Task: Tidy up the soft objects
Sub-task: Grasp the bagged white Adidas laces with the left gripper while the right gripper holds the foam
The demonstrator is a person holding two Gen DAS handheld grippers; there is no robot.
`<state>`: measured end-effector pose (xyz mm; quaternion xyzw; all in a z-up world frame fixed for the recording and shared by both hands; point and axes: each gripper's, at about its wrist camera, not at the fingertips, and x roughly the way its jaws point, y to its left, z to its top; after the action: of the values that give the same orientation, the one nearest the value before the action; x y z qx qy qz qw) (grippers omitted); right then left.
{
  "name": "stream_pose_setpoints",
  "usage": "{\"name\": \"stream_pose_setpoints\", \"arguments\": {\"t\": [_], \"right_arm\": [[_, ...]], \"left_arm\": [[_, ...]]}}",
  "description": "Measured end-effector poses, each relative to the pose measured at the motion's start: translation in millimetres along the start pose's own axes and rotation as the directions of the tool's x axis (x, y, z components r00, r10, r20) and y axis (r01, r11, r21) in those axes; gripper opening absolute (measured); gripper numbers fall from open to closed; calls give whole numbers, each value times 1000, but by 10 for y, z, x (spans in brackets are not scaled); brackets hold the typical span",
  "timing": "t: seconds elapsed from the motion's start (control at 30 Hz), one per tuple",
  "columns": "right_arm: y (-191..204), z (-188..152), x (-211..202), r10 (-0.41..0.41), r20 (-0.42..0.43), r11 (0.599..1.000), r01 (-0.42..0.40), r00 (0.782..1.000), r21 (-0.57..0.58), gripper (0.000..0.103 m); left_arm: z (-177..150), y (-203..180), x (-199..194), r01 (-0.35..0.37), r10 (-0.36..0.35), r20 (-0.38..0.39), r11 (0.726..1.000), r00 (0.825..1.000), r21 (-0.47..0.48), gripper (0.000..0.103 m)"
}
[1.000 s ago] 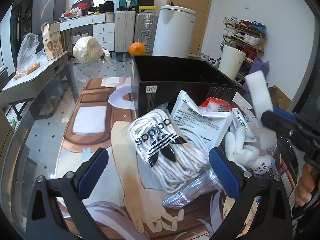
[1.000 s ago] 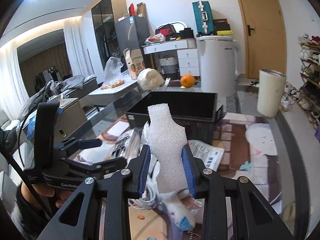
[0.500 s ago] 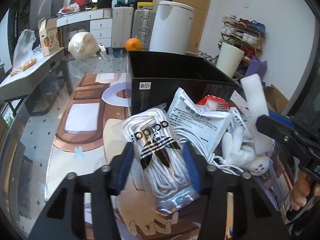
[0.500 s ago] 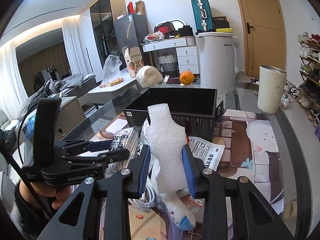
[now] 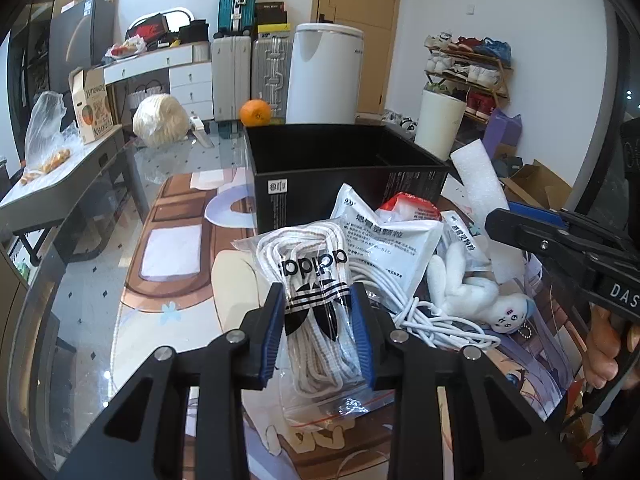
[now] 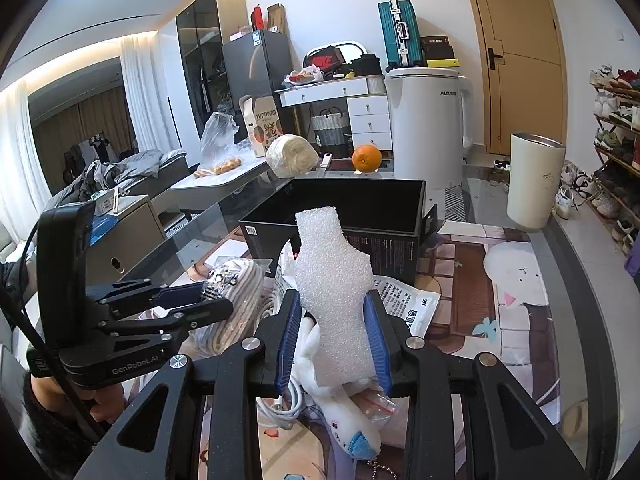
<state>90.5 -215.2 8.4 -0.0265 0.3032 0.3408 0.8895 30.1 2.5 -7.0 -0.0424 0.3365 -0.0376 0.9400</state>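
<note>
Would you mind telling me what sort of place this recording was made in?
Most likely a lived-in home, an apartment's living and entry area. A shoe rack full of sneakers stands by the wooden door, suitcases are stacked against the wall, and a fridge stands beyond the glass table.

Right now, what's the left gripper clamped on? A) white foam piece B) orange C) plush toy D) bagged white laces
D: the left gripper has its blue pads pressed against both sides of the bag of white laces; the foam piece sits in the right gripper.
</note>
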Motion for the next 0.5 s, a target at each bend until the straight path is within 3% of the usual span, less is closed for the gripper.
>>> {"name": "stream_pose_setpoints", "arguments": {"t": [0.5], "right_arm": [[-3, 13, -12, -4, 7, 1000, 4, 1000, -8, 33]], "left_arm": [[38, -33, -129, 12, -12, 53, 1000, 999, -3, 31]]}}
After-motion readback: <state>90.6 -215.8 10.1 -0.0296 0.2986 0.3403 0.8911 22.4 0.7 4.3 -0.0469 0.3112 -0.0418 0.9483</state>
